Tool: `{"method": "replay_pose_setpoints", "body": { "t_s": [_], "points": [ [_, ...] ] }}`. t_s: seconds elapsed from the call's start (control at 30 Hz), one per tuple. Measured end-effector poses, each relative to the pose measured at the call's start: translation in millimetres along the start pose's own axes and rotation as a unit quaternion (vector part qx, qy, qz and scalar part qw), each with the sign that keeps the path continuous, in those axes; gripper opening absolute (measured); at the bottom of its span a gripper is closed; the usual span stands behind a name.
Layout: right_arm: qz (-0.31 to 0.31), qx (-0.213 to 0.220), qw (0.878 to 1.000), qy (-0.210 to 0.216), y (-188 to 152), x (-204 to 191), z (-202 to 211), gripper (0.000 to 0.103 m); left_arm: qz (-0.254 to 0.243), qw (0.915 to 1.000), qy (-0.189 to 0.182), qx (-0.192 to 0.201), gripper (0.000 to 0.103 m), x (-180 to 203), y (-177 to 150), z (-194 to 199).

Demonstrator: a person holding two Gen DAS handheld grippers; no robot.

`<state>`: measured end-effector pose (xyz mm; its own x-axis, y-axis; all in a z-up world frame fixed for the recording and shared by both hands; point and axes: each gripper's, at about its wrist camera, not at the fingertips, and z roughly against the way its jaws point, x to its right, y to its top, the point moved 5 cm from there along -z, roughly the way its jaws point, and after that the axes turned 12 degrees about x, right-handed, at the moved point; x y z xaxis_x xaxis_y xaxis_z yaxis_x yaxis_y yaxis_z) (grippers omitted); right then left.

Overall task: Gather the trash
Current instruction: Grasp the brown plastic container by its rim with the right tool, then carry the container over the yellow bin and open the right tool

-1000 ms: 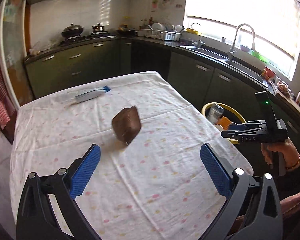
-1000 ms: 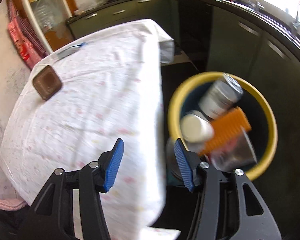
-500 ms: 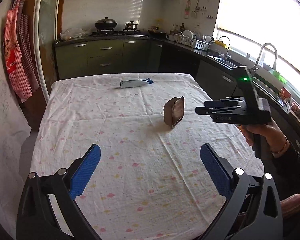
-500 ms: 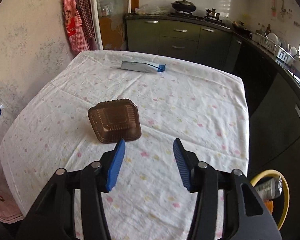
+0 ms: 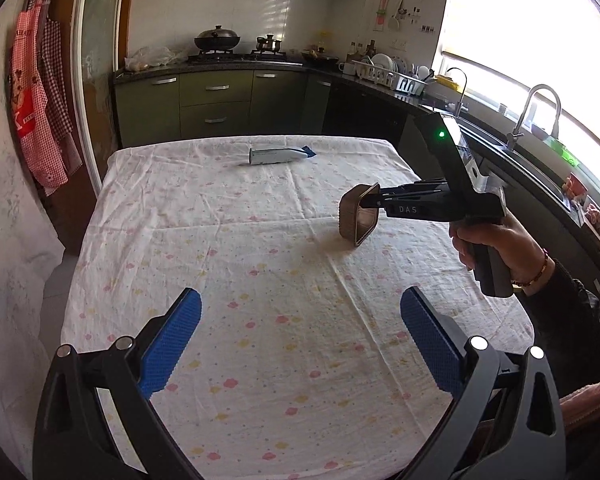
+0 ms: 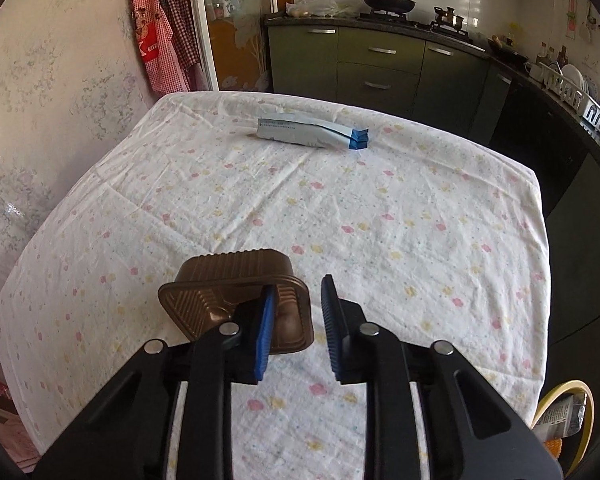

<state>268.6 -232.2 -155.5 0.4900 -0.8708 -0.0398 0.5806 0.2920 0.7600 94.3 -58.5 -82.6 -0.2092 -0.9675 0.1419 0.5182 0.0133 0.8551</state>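
A brown ribbed plastic tray (image 5: 352,222) stands on its edge on the table (image 5: 260,280), which is covered by a white flowered cloth. My right gripper (image 5: 370,200) reaches it from the right, held in a person's hand (image 5: 496,244). In the right wrist view the jaws of this right gripper (image 6: 299,289) are closing: one blue pad is inside the tray (image 6: 220,276), the other outside its right wall, with a small gap still showing. A blue and white packet (image 6: 312,133) lies near the table's far edge. My left gripper (image 5: 300,320) hangs open and empty above the near cloth.
A yellow-rimmed bin (image 6: 572,394) holding trash stands on the floor off the table's right corner. Dark green cabinets (image 5: 216,108) and a counter with a sink (image 5: 536,120) run along the back and right. Aprons (image 5: 40,96) hang on the left wall.
My right gripper swung from above the bin to the table, came up to the brown tray and narrowed its jaws around the tray's wall. The left gripper's view shifted toward the table's middle.
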Motion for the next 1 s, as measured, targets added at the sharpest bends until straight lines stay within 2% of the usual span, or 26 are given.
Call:
{"method": "replay_pose_setpoints", "body": {
  "t_s": [0.07,0.1,0.13,0.4,0.63,0.87,1.0],
  "points": [
    [-0.005,0.002,1.000,0.006,0,1,0,0.017,0.003,1.0000,0.001,-0.003,0.098,-1,-1,-2],
    [-0.007,0.002,1.000,0.006,0,1,1,0.008,0.004,1.0000,0.001,-0.005,0.098,-2,-2,-3],
    [-0.011,0.003,1.000,0.008,0,2,1,0.004,0.006,1.0000,0.000,-0.007,0.098,-2,-3,-5],
    [-0.039,0.007,0.999,0.009,-3,4,28,0.004,-0.004,1.0000,-0.006,-0.006,0.098,6,-2,-7],
    [-0.072,0.023,0.997,-0.007,-21,16,86,0.004,-0.009,0.9997,-0.021,-0.010,0.098,15,-5,-11],
    [-0.130,0.037,0.989,-0.067,-66,59,161,0.004,-0.024,0.9990,-0.035,-0.013,0.098,27,-8,-16],
    [-0.187,0.046,0.971,-0.138,-101,113,208,0.004,-0.032,0.9986,-0.038,-0.015,0.098,33,-11,-18]
  ]
}}
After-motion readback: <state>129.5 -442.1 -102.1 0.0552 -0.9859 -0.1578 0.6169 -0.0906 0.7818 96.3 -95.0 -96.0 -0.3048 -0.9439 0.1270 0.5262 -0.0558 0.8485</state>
